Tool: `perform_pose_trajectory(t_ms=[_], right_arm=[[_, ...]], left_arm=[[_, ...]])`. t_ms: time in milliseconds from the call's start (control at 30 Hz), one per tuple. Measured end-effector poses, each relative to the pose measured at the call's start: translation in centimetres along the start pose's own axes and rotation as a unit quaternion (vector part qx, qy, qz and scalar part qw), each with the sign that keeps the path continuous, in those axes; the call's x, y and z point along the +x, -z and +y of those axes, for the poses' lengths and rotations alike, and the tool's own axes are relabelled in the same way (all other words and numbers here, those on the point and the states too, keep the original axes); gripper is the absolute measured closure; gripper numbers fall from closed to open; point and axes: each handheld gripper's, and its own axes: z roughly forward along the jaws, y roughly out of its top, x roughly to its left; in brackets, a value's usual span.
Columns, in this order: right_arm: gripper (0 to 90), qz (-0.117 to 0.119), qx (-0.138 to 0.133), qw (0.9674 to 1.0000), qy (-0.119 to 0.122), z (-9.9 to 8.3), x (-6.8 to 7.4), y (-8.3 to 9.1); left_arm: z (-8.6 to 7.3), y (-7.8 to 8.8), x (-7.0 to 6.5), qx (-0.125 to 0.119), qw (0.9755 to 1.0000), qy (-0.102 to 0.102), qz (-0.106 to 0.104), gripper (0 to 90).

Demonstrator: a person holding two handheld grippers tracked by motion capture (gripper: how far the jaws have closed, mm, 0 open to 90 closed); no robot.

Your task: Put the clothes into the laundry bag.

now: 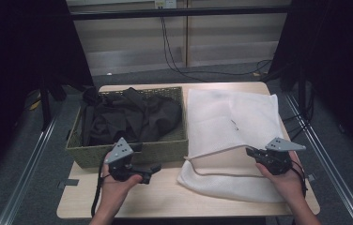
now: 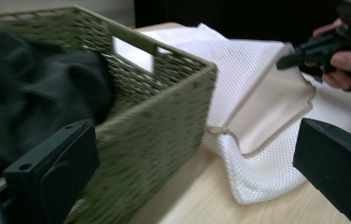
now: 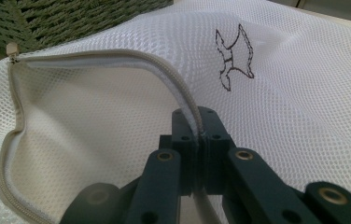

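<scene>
Mesh of a white laundry bag (image 1: 233, 122) covers the right half of the wooden table (image 1: 165, 197), its long axis going from the near edge to the far edge, and its zippered mouth turned to the near side. The upper lip of this mouth is lifted, so the bag stands open like a pocket. The right gripper (image 1: 253, 152) has its jaws pressed together on the beige zipper edge (image 3: 183, 88) and holds it above the lower layer. The left gripper (image 1: 152, 174) is at the near wall of the basket (image 1: 165, 149), its jaws wide apart with nothing between them, pointing to the right toward the bag. The woven olive-green basket is rectangular and sits just beside the bag on the left half; its weave is coarse and stiff. Dark cloth (image 1: 127, 117) lies crumpled inside it, soft and matt. A small outline figure (image 3: 233, 58) is stitched on the top layer of the mesh. Bare table is free in front of the basket and between the two hands.
</scene>
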Motion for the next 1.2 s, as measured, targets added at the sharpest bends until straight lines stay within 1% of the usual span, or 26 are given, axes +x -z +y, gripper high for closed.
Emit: perform_pose_trajectory(t_ms=[33,133,200,233,300,367,400,433,467,500,533,633,667,700,733,800,833,900,933,967,1033,1067,1100,1133,1167,1200], right_arm=[[87.5,0.000,0.000,1.0000,0.000,0.0,0.0,0.0],[87.5,0.000,0.001,1.0000,0.000,0.0,0.0,-0.1],[87.5,0.000,0.001,1.0000,0.002,0.0,0.1,-0.1],[87.3,0.000,0.002,1.0000,0.003,0.0,0.2,-0.1],[87.4,0.001,0.003,1.0000,0.001,0.0,0.2,-0.2],[87.4,0.001,0.002,1.0000,0.001,0.0,0.2,-0.2],[87.3,0.002,0.003,1.0000,0.003,0.0,0.2,-0.2],[87.3,0.003,0.003,1.0000,0.003,0.0,0.2,-0.2],[87.3,0.003,0.003,1.0000,0.003,0.0,0.2,-0.2],[87.3,0.004,0.004,1.0000,0.004,0.0,0.2,-0.3],[87.3,0.004,0.003,1.0000,0.004,0.0,0.2,-0.3],[87.3,0.004,0.004,1.0000,0.005,-0.1,0.2,-0.3],[87.3,0.004,0.004,1.0000,0.005,-0.1,0.2,-0.3],[87.3,0.005,0.006,1.0000,0.004,-0.1,0.2,-0.4],[87.3,0.005,0.006,1.0000,0.004,-0.1,0.2,-0.4],[87.3,0.007,0.008,0.9999,0.004,-0.1,0.3,-0.5],[87.3,0.006,0.007,0.9999,0.005,-0.1,0.3,-0.6],[87.2,0.006,0.008,0.9999,0.007,-0.2,0.4,-0.6],[87.2,0.006,0.008,0.9999,0.007,-0.2,0.4,-0.6],[87.2,0.005,0.007,0.9999,0.006,-0.2,0.4,-0.6],[87.2,0.007,0.007,0.9999,0.005,-0.2,0.4,-0.6],[87.2,0.008,0.007,0.9999,0.004,-0.2,0.4,-0.6],[87.2,0.008,0.007,0.9999,0.004,-0.2,0.4,-0.6],[87.2,0.008,0.007,0.9999,0.005,-0.2,0.4,-0.6],[87.2,0.008,0.008,0.9999,0.005,-0.2,0.4,-0.7],[87.2,0.009,0.008,0.9999,0.005,-0.2,0.4,-0.7]], left_arm=[[0.0,0.0,0.0,0.000,1.0000,0.000,0.000,0.0],[0.8,1.7,1.7,-0.015,0.9999,0.004,0.004,0.1],[1.5,2.8,2.8,-0.021,0.9994,0.005,0.028,0.5],[2.2,3.6,4.1,-0.031,0.9985,0.003,0.046,0.4],[2.5,3.9,4.9,-0.033,0.9983,0.007,0.047,0.4],[2.9,4.4,6.6,-0.036,0.9971,0.016,0.065,0.4],[2.9,4.5,8.4,-0.035,0.9951,0.030,0.087,0.3],[2.8,4.4,9.2,-0.031,0.9938,0.038,0.100,0.2],[2.8,4.4,9.2,-0.031,0.9938,0.038,0.100,0.0],[2.3,4.0,10.8,-0.020,0.9909,0.064,0.117,0.0],[2.0,3.7,11.5,-0.012,0.9896,0.085,0.115,0.5],[1.4,3.2,12.5,0.026,0.9836,0.112,0.139,2.7],[1.4,3.2,12.5,0.026,0.9836,0.112,0.139,2.9],[1.6,2.7,12.3,0.063,0.9777,0.112,0.166,2.9],[1.6,2.7,12.3,0.063,0.9777,0.112,0.166,2.8],[1.5,2.1,12.4,0.084,0.9766,0.133,0.147,2.7],[1.5,1.7,12.4,0.101,0.9679,0.136,0.186,4.9],[1.7,1.8,12.5,0.095,0.9571,0.163,0.219,16.3],[1.7,1.8,12.5,0.095,0.9571,0.163,0.219,27.3],[1.6,2.0,12.9,0.086,0.9508,0.180,0.237,38.6],[1.6,2.2,13.0,0.087,0.9510,0.180,0.236,66.6],[1.6,2.4,13.0,0.080,0.9541,0.183,0.223,76.1],[1.6,2.4,13.0,0.080,0.9541,0.183,0.223,89.6],[1.8,2.4,12.7,0.068,0.9589,0.190,0.200,89.6],[2.5,1.8,11.4,0.063,0.9693,0.163,0.173,90.0],[3.1,1.4,10.6,0.060,0.9744,0.150,0.156,90.0]])
